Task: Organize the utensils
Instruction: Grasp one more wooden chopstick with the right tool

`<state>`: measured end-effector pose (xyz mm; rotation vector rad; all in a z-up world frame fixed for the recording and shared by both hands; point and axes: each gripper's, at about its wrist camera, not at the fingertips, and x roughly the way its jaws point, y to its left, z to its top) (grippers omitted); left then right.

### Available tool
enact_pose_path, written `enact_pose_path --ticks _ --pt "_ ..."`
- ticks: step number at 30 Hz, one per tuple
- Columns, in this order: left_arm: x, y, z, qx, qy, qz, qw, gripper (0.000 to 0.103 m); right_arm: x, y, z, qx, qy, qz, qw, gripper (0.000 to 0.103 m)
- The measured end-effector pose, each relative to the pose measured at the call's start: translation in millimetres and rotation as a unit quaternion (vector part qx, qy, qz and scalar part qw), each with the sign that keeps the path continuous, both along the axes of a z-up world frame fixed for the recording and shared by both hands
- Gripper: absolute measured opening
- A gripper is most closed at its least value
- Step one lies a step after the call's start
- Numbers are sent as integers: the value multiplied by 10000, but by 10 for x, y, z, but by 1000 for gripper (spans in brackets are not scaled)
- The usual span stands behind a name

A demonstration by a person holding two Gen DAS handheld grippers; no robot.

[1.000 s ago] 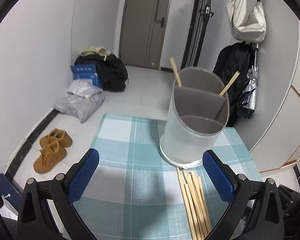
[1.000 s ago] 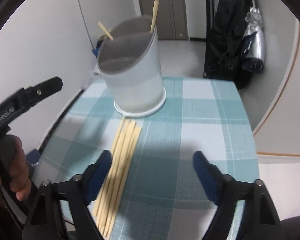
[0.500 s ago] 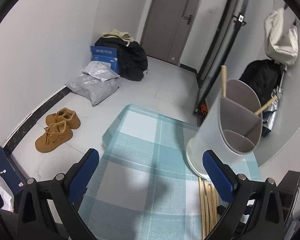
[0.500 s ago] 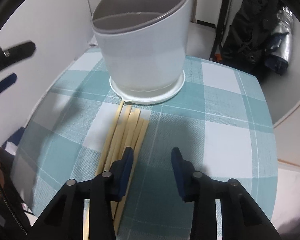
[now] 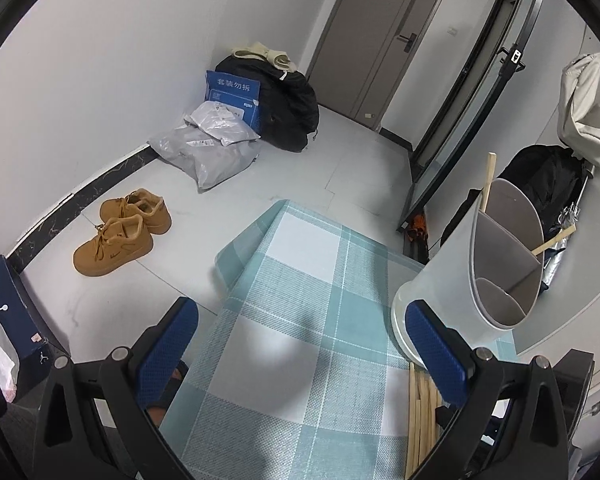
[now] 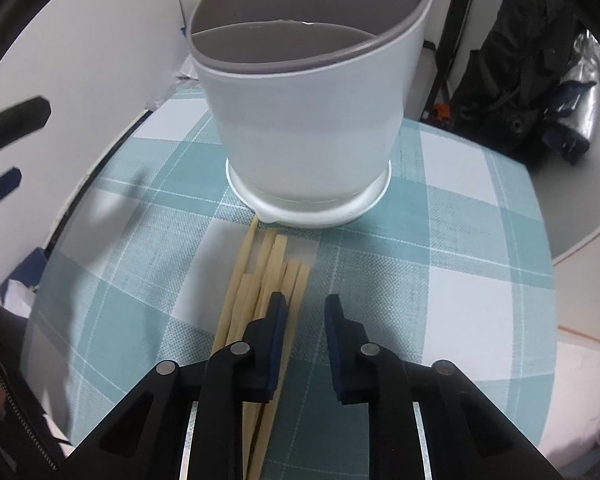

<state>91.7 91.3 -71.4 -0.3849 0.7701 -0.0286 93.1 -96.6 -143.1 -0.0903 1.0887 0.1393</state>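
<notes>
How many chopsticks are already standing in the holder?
2 chopsticks: one sticks up at the holder's far rim, the other leans out rightward. Shorter ones could be hidden inside.

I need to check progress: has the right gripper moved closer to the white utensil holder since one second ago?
Yes. The right gripper came forward and down toward the utensil holder, and its jaws are closing beside the chopsticks.

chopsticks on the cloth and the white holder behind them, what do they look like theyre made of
Chopsticks: pale bamboo or wood by the look, matte and unvarnished, with squared ends and even tan colour. Holder: likely plastic, smooth white satin wall with a soft sheen, grey insert with dividers, moulded base lip. Neither can be confirmed by sight alone.
</notes>
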Motion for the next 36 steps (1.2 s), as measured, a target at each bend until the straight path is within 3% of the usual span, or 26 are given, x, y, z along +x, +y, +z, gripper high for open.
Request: enact_pose_path --ticks 4,12,16,19,22,26,29,34,36 --pt "4 -8 9 24 -3 -24 10000 102 16 -141 -16 204 183 -119 9996 6" --pt "52 53 -1 22 77 -26 10000 102 -54 -4 -20 -521 62 363 9980 9" --pt "90 136 -51 -126 231 71 9996 102 16 64 -23 -561 -7 457 9974 7" --pt "97 140 -81 -90 303 15 9995 102 94 4 5 -248 33 397 9989 6" --pt "102 57 -141 -120 525 -402 9977 102 142 -126 41 142 105 279 9995 5" --pt "90 -112 -272 -281 894 -855 9919 102 66 -376 288 684 -294 9 9972 5" --pt "79 -346 -328 -8 1077 -1203 9869 101 -33 -586 511 1214 -603 -209 9906 5" --pt "-90 -751 -358 765 1023 -1665 9777 101 -196 -899 765 1990 -839 -567 9748 5" --pt "-112 -834 -412 868 1147 -1798 9731 101 -253 -1019 774 2272 -902 -598 9678 5"
